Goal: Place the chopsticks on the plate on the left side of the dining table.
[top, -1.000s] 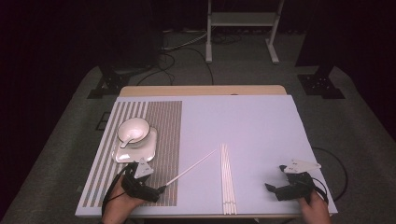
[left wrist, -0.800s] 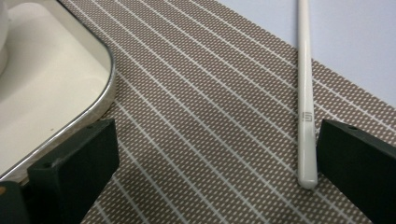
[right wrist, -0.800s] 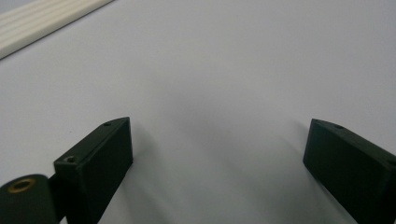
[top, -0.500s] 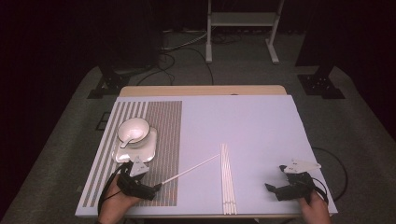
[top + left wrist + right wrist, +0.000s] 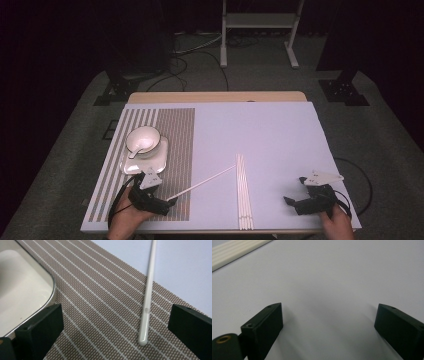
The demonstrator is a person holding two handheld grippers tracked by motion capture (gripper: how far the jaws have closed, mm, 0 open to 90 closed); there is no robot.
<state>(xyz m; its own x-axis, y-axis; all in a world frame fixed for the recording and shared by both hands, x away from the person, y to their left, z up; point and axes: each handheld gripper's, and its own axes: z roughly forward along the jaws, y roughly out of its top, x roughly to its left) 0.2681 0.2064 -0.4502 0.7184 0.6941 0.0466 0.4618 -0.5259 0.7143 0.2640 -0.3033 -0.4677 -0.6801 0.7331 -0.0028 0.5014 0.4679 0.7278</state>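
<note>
A single white chopstick [image 5: 202,183] lies slanted across the edge of the brown striped placemat [image 5: 172,150]. Its near end [image 5: 145,315] rests on the mat between the jaws of my left gripper [image 5: 115,315], which is open and not touching it. In the high view the left gripper [image 5: 166,205] sits at the front left of the table. A bundle of white chopsticks [image 5: 243,192] lies straight at front centre. My right gripper [image 5: 296,204] is at the front right, its jaws [image 5: 329,311] open over bare table with nothing between them.
A white bowl [image 5: 144,139] with a spoon in it stands on a pale square tray [image 5: 155,162] on the mat; the tray's corner [image 5: 22,290] is just left of my left jaw. The chopstick bundle [image 5: 237,251] lies off beyond the right gripper. The table top [image 5: 270,135] is lilac.
The left gripper has drawn back slightly toward the front left. The single chopstick's far end has swung a little nearer the table's front. The right gripper has stayed still.
</note>
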